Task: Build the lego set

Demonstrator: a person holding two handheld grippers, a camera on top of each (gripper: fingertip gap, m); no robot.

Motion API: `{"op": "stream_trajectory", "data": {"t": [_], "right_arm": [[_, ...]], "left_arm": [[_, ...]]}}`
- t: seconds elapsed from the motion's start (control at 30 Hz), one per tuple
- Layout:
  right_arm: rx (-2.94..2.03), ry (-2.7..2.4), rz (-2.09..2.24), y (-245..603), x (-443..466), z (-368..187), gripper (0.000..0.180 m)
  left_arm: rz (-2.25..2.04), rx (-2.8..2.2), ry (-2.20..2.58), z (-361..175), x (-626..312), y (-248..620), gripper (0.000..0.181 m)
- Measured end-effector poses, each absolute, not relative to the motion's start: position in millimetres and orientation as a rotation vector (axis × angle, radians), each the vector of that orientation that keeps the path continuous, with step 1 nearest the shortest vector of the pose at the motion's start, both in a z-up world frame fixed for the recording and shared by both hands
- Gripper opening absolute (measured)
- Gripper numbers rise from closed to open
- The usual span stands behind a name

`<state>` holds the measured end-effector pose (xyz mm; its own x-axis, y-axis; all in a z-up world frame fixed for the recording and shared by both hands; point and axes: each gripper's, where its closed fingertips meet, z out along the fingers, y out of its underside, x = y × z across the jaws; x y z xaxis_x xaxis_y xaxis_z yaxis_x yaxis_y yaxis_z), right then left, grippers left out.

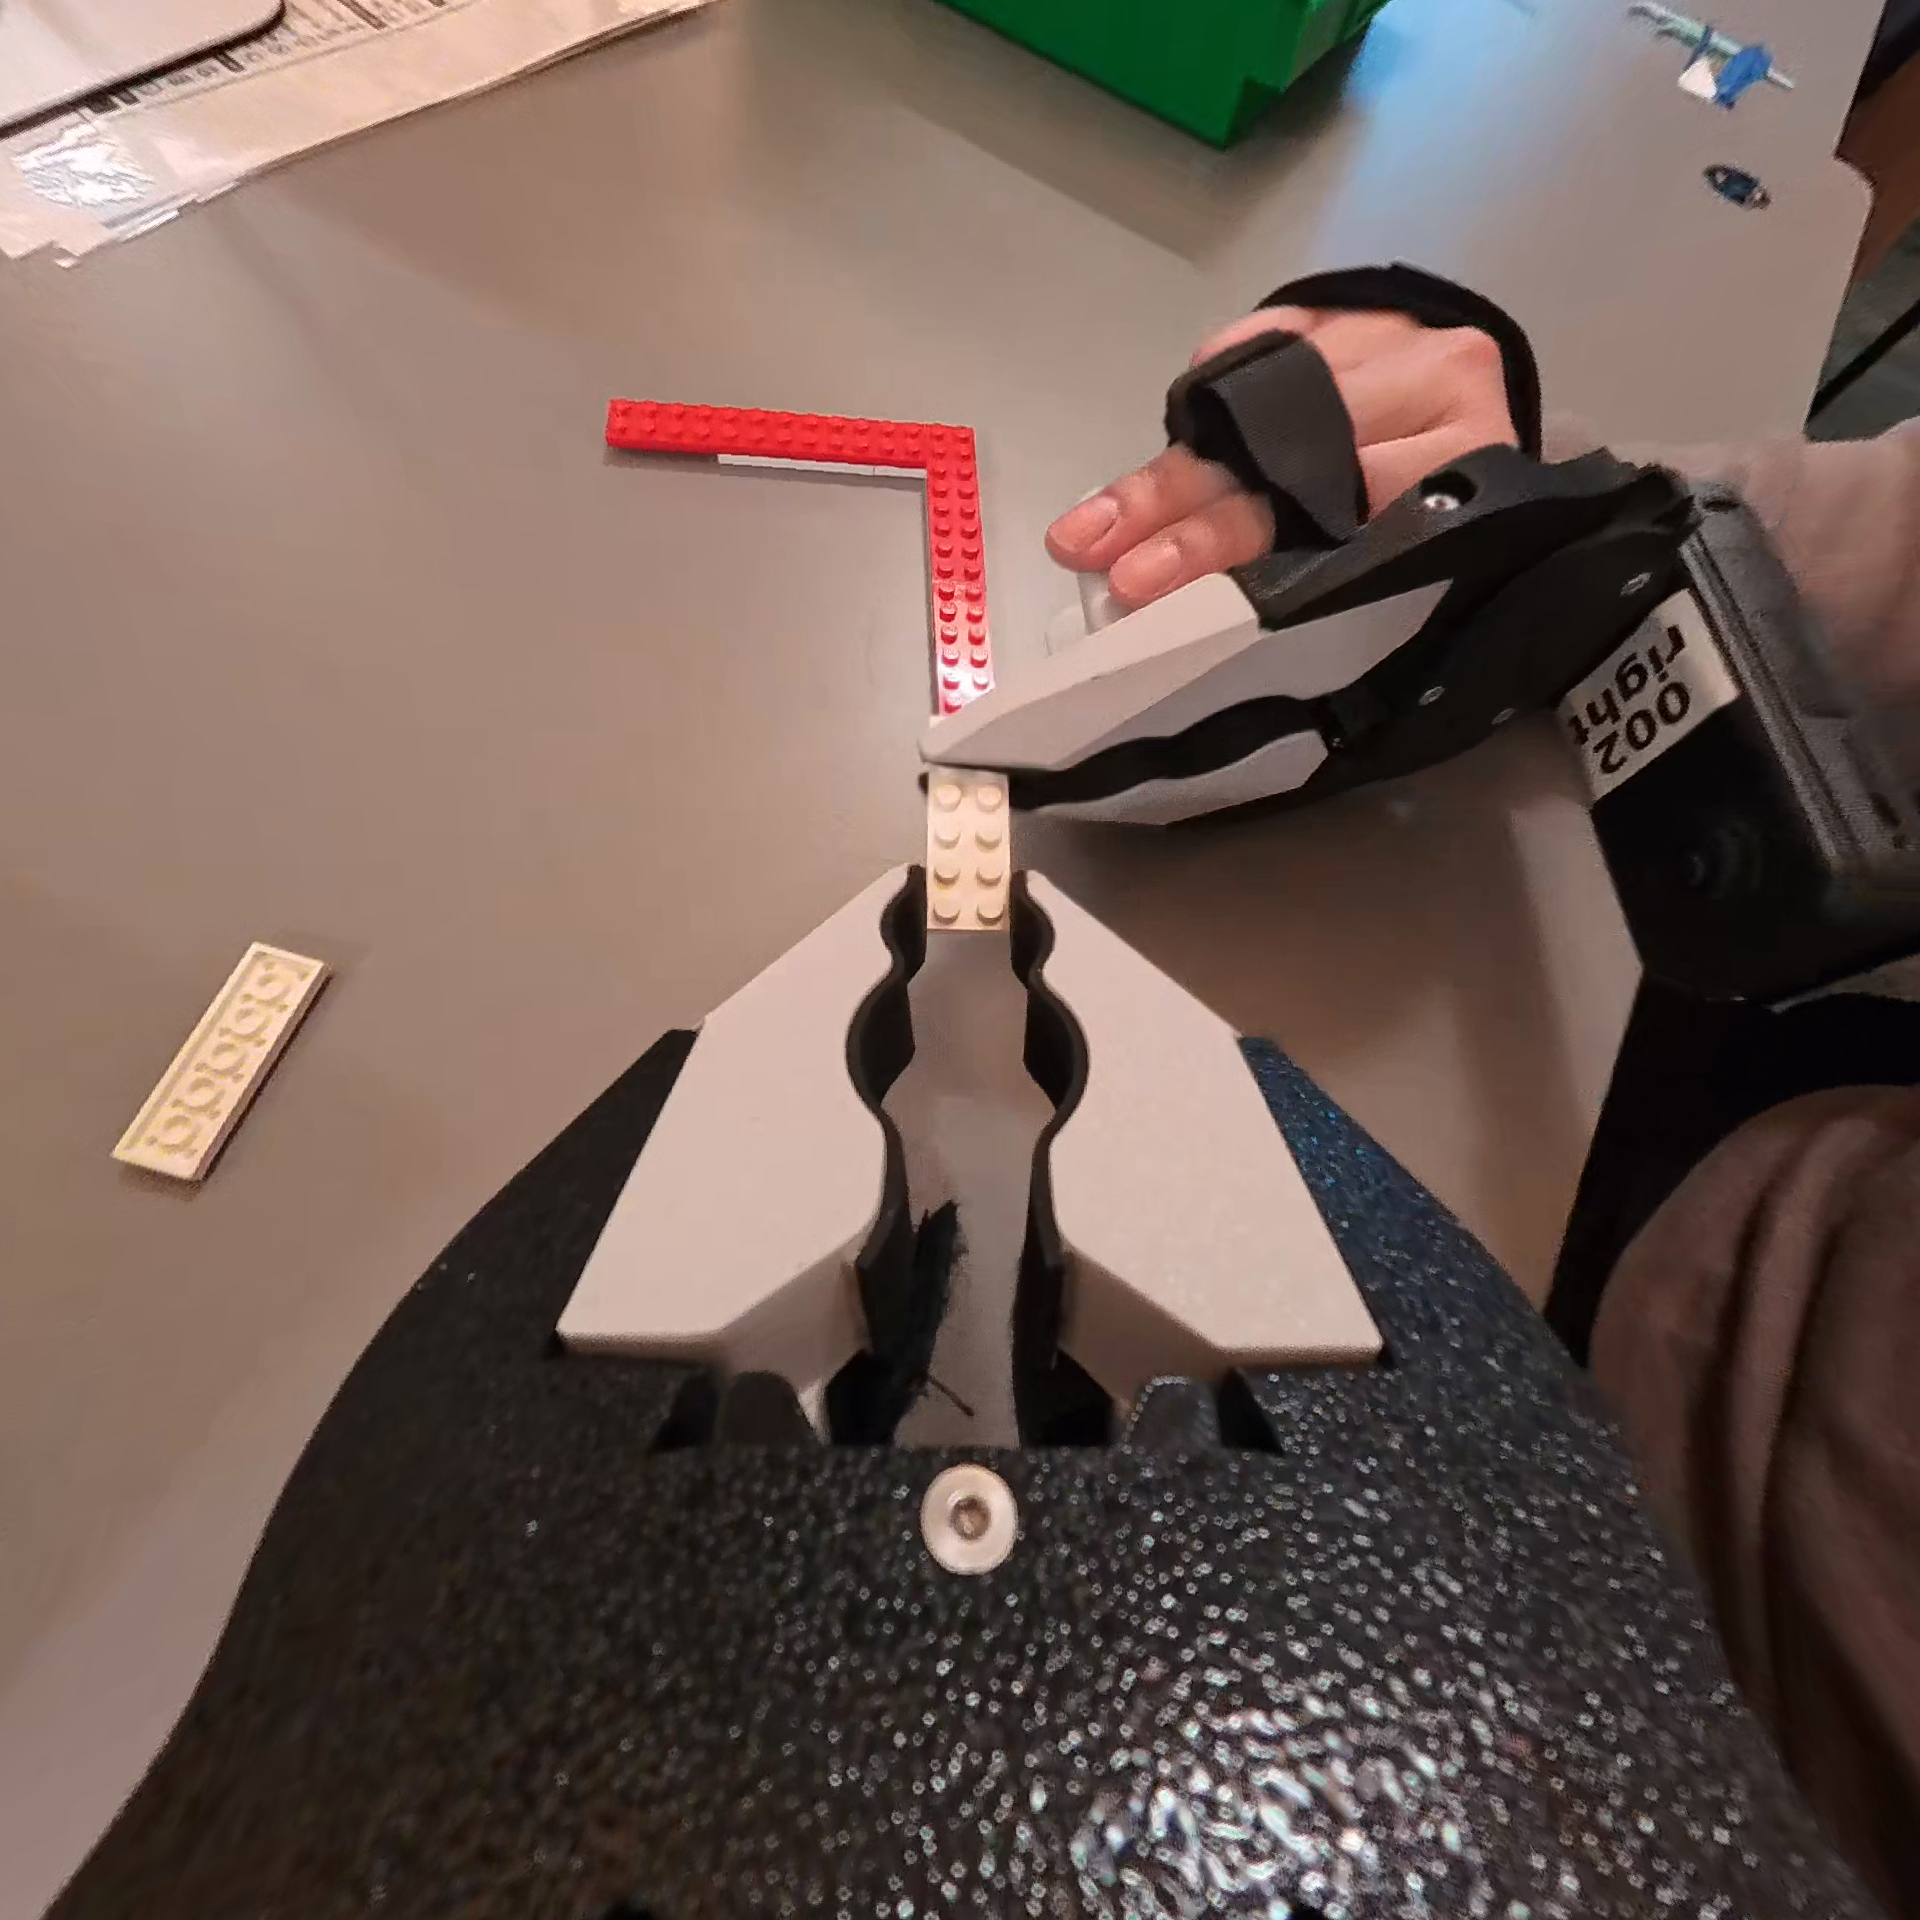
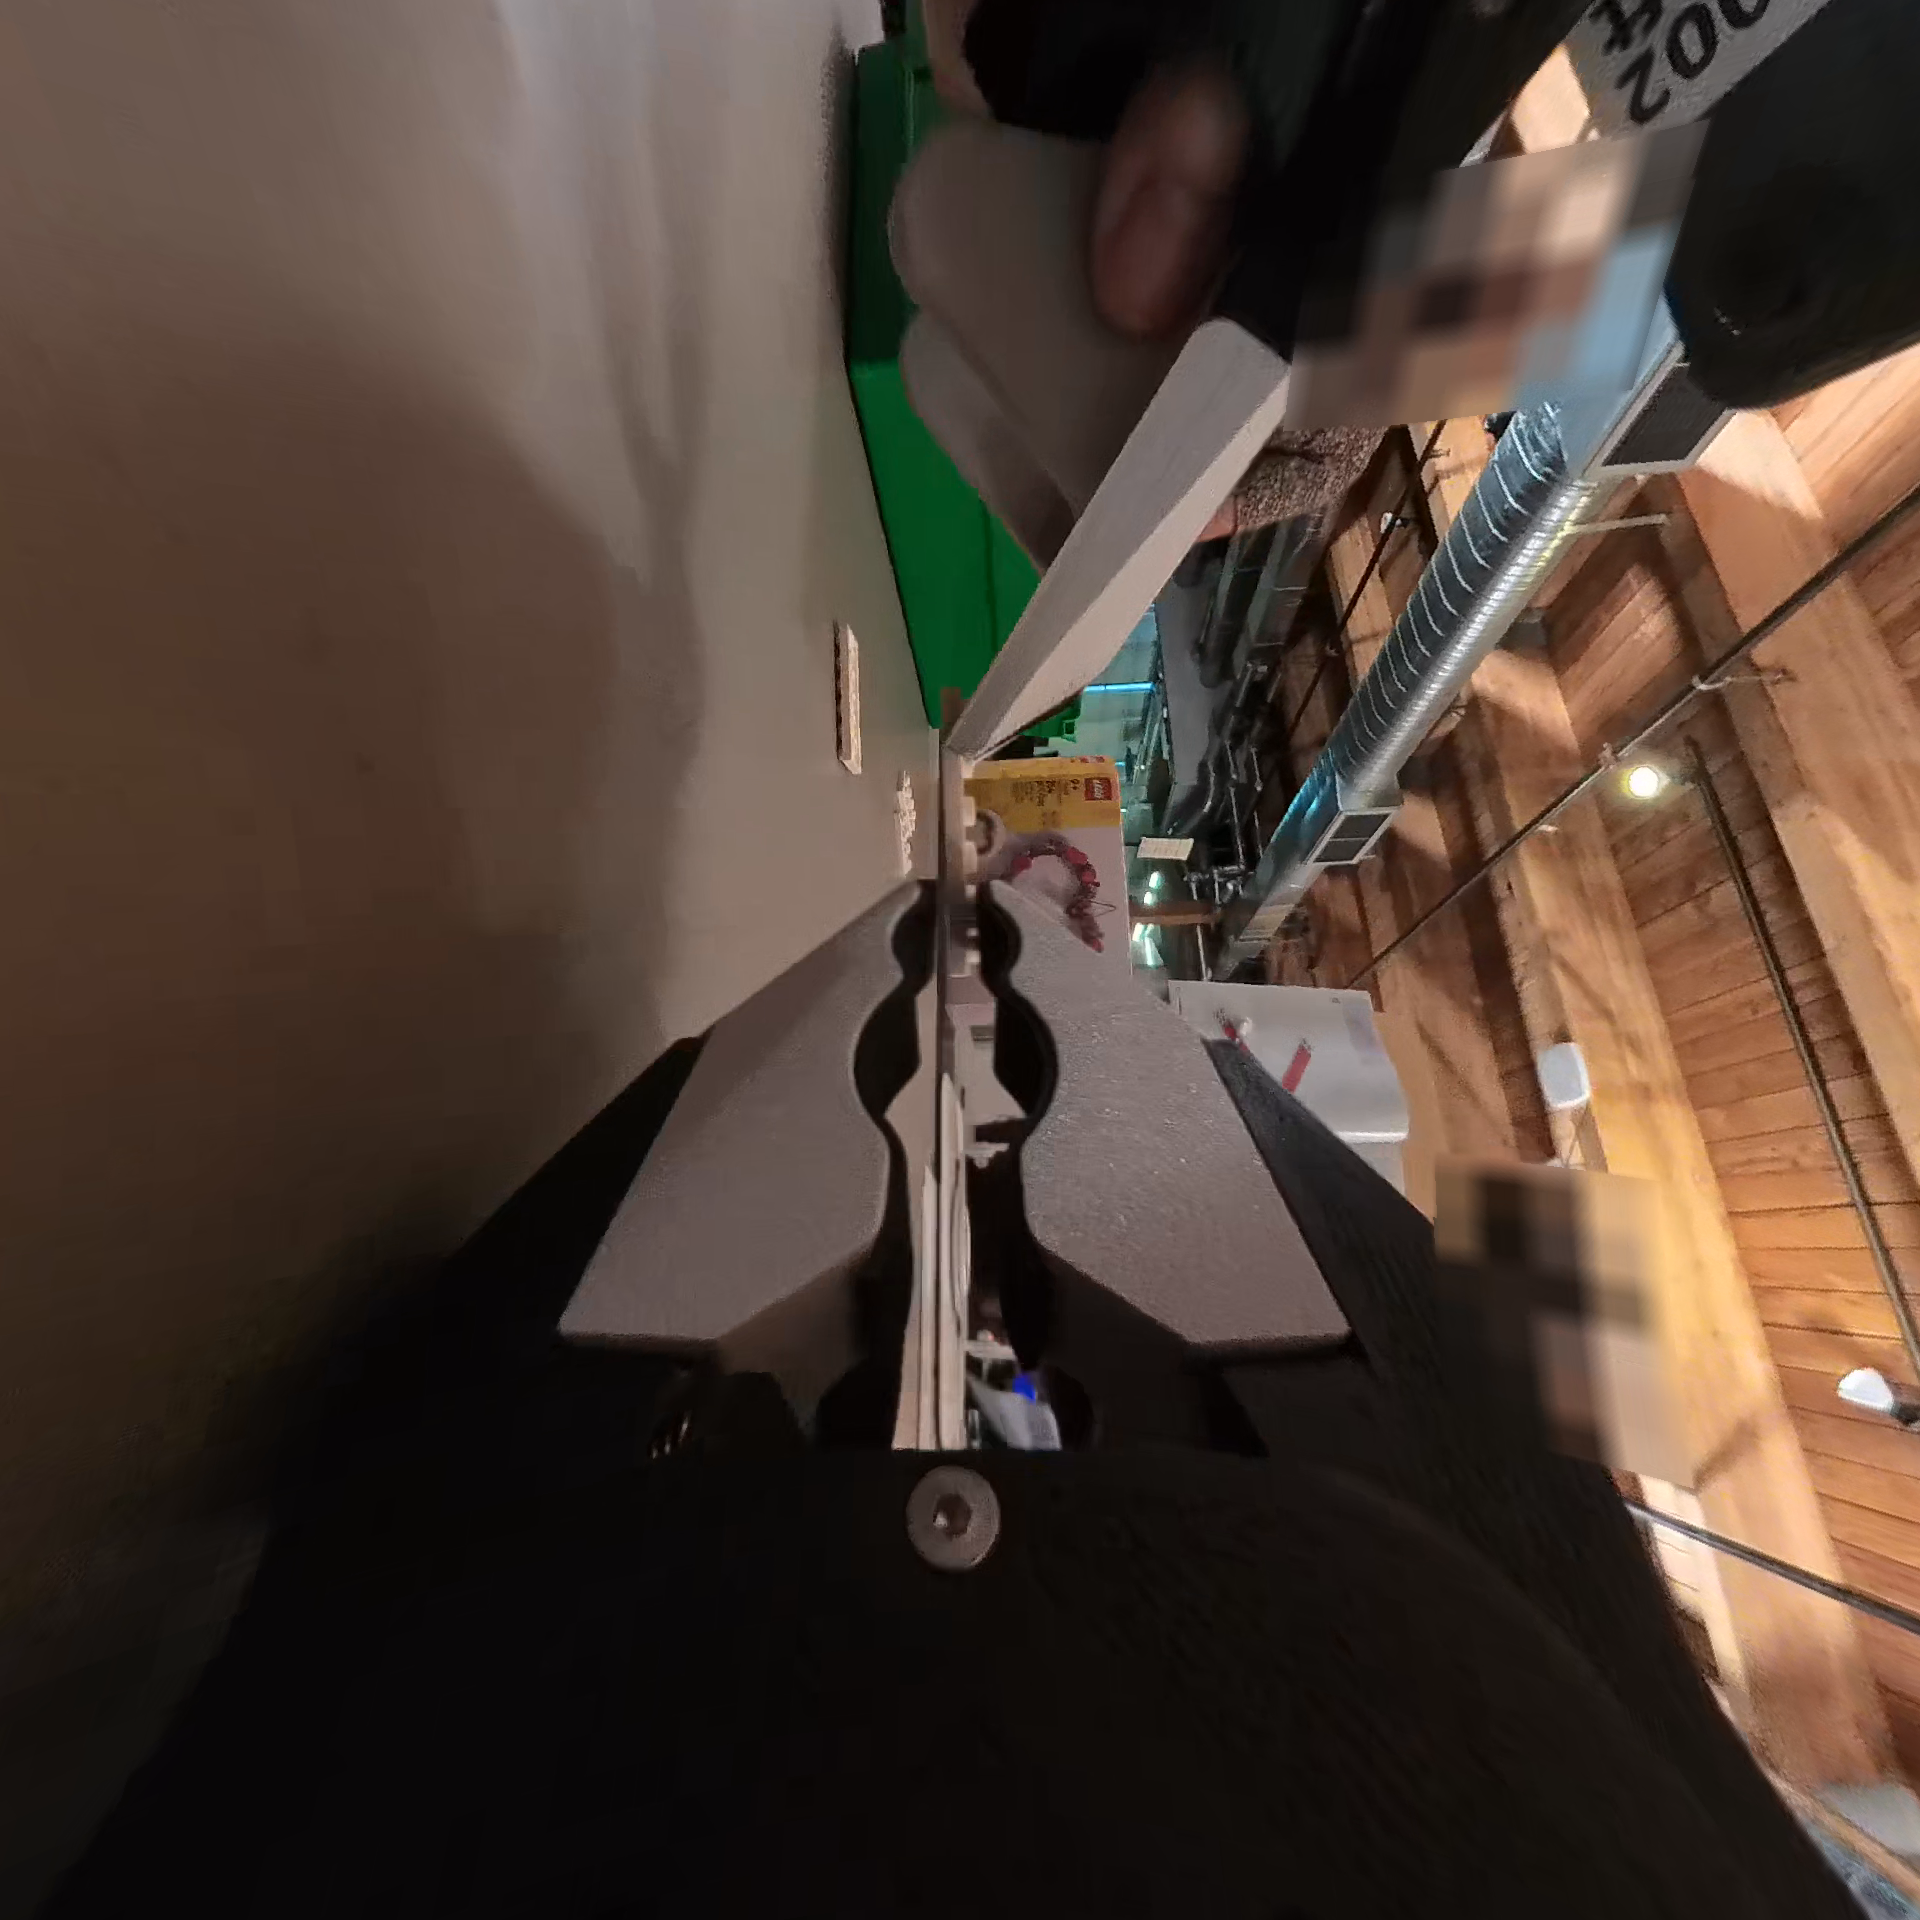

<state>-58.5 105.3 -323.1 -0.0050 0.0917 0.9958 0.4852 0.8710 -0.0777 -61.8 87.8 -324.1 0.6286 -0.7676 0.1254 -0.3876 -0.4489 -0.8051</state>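
Observation:
A cream plate (image 1: 969, 852) with two rows of studs is held between both grippers. My left gripper (image 1: 969, 896) is shut on its near end. My right gripper (image 1: 961, 764) comes in from the right and is shut on its far end, studs up. In the right wrist view the plate (image 2: 948, 831) shows edge-on between my right gripper's (image 2: 961, 914) jaws, with a left gripper finger (image 2: 1122, 540) meeting it from above. A red L-shaped assembly of plates (image 1: 961, 520) lies flat on the table, its near end just beyond the held plate.
A second cream plate (image 1: 221, 1060) lies underside up on the grey table (image 1: 416, 675) at the left; it also shows in the right wrist view (image 2: 849, 712). A green box (image 1: 1174, 52) and papers (image 1: 208, 94) sit at the far edge. A printed box (image 2: 1049, 831) stands behind.

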Motion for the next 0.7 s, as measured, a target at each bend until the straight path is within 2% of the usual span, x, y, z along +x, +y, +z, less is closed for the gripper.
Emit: {"op": "stream_trajectory", "data": {"t": [0.07,0.1,0.23,0.4,0.47,0.57,0.7], "right_arm": [[-0.478,-1.559,-0.348,108,-57,-324,0.002],[-0.494,-1.558,-0.352,111,-56,-324,0.002],[-0.552,-1.541,-0.337,118,-52,-322,0.003],[-0.583,-1.551,-0.306,120,-49,-323,0.003],[-0.593,-1.545,-0.288,120,-48,-322,0.003],[-0.599,-1.54,-0.267,119,-46,-321,0.003],[-0.589,-1.546,-0.225,113,-48,-320,0.003]], "left_arm": [[-0.584,-2.025,0.901,-322,-61,92,0.015],[-0.538,-1.986,0.878,-318,-62,98,0.032],[-0.254,-1.741,1.096,-310,-59,100,0.076],[0.254,-1.374,1.391,-319,-53,97,0.053],[0.409,-1.236,1.408,-317,-50,99,0.039],[0.529,-1.131,1.437,-321,-46,100,0.03],[0.678,-1.053,1.412,-318,-46,106,0.008]]}}
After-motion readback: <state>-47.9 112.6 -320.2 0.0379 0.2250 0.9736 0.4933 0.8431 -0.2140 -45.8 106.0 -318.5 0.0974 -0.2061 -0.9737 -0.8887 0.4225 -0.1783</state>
